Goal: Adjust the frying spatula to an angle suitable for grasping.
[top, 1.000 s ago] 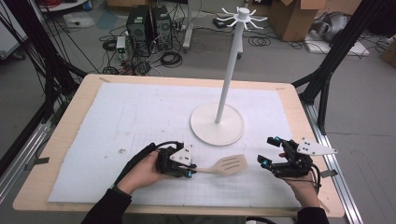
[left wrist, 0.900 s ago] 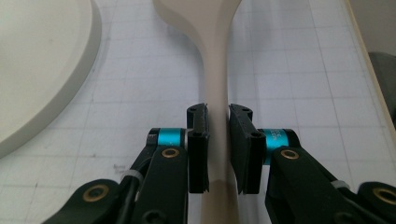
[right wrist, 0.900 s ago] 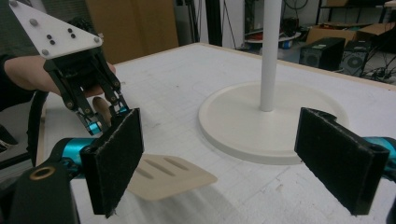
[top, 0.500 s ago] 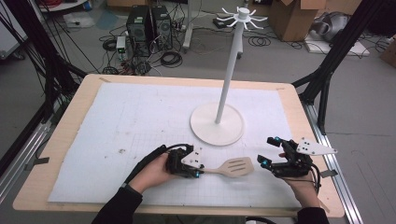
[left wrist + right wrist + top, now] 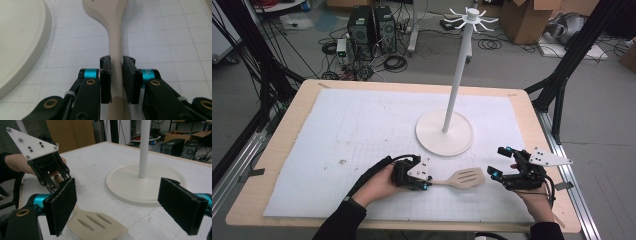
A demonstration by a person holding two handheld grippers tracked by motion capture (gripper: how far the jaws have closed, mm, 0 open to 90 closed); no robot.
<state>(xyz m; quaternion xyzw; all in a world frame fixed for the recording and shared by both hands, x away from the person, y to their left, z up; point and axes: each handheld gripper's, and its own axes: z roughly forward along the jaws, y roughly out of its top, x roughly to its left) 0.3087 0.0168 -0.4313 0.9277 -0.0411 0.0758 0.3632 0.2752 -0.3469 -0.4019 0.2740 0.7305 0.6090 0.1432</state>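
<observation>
A beige slotted spatula (image 5: 467, 177) lies low over the white mat near the table's front edge, its head pointing right. My left gripper (image 5: 428, 184) is shut on its handle. In the left gripper view the two black pads (image 5: 106, 75) clamp the narrow handle (image 5: 115, 37) from both sides. My right gripper (image 5: 498, 161) stands open just right of the spatula head, with nothing between its pads. In the right gripper view (image 5: 117, 183) the spatula head (image 5: 95, 222) sits below the wide-open jaws, and the left gripper's grey plate (image 5: 30, 142) is behind it.
A white stand with a round base (image 5: 432, 135) and a tall pole (image 5: 457, 75) topped by hooks rises just behind the spatula. The base edge (image 5: 20, 37) is close to the left gripper. The gridded mat (image 5: 352, 125) stretches to the left and back.
My left gripper has shifted slightly right with the spatula held in it. The right gripper has stayed where it was.
</observation>
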